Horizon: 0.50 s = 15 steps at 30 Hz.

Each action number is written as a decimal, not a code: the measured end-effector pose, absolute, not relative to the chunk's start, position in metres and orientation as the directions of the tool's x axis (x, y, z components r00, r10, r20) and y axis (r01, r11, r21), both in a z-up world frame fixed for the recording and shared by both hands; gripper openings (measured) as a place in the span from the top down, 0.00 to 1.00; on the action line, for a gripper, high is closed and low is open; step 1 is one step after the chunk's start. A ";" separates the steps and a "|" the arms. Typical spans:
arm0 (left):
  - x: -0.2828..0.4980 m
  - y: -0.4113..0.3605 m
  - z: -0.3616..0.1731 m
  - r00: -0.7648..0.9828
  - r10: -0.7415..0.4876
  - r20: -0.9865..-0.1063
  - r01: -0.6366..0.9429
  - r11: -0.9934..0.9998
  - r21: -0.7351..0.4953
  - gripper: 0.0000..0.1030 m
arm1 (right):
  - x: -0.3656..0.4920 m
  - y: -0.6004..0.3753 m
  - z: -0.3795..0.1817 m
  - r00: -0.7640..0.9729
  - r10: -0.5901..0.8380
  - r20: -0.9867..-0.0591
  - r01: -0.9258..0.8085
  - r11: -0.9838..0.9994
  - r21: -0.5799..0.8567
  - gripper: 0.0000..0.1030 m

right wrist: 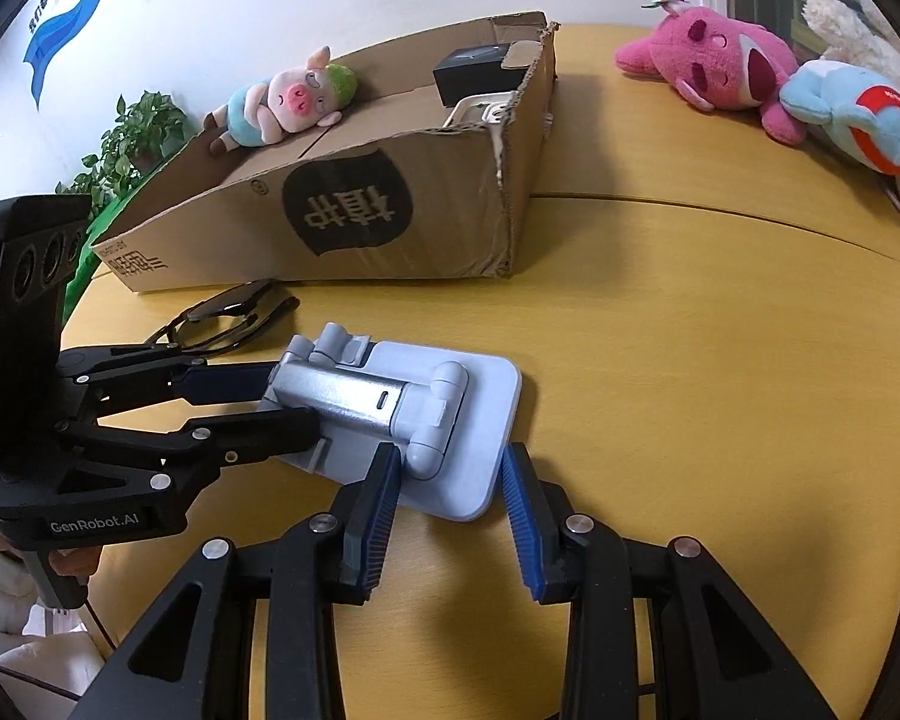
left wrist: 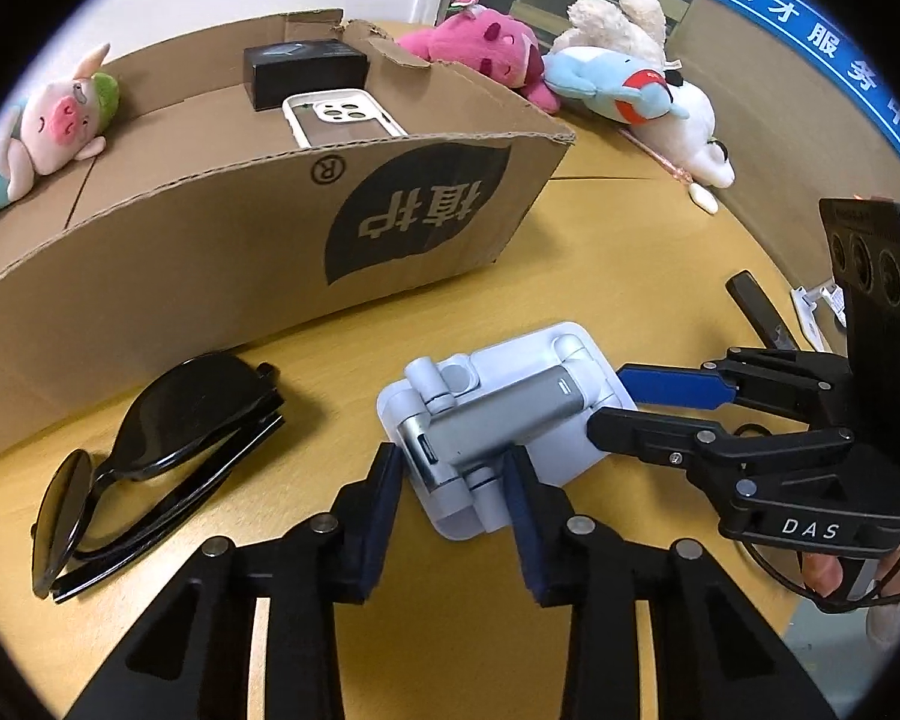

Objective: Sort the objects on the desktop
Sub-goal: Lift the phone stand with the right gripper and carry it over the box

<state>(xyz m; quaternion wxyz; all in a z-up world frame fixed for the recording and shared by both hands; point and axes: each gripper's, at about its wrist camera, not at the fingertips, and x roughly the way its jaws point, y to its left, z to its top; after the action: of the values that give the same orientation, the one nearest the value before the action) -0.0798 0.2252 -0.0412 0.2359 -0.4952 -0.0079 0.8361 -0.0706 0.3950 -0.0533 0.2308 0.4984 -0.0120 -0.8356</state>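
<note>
Both claws are on the stand (left wrist: 498, 420), a folded pale-blue phone stand lying flat on the table (right wrist: 690, 330), just in front of the box (left wrist: 240, 240).

Your left gripper (left wrist: 453, 474) is clamped across the stand's hinge end, pads touching both sides. Your right gripper (right wrist: 450, 474) brackets the opposite end: left pad against the hinge knuckle, right pad at the base plate's edge. It reads as a grip, though the contact on the plate side is tight to call.

Step in hand: a two-handed pickup of the stand, probably bound for the box, which already holds a phone case (left wrist: 342, 117) and a black carton (left wrist: 306, 69).

Next move: lift both ends together and keep them level, so the folded arm does not swing open. Clear the box's near wall before carrying over it.

Sunglasses (left wrist: 162, 462) lie just left of the stand, untouched. Plush toys (right wrist: 720, 72) sit well apart.
</note>
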 end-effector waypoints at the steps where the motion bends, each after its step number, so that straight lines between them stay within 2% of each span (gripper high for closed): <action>1: -0.078 0.224 -0.041 -0.405 0.403 -0.821 -0.382 -0.890 -0.249 0.70 | -0.070 0.395 -0.053 -0.397 -0.397 -0.828 0.372 -0.894 0.250 0.67; 7: -0.069 0.211 -0.027 -0.443 0.416 -0.794 -0.387 -0.888 -0.249 0.75 | -0.061 0.383 -0.048 -0.425 -0.367 -0.827 0.354 -0.909 0.222 0.67; 15: -0.065 0.184 0.008 -0.536 0.435 -0.724 -0.376 -0.890 -0.257 0.76 | -0.052 0.364 -0.009 -0.506 -0.370 -0.779 0.371 -0.909 0.190 0.68</action>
<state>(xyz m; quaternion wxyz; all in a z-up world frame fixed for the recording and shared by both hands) -0.0648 0.1836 0.0085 0.2315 -0.4226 -0.0347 0.8756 -0.0524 0.3641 -0.0088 0.2136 0.4485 0.0006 -0.8679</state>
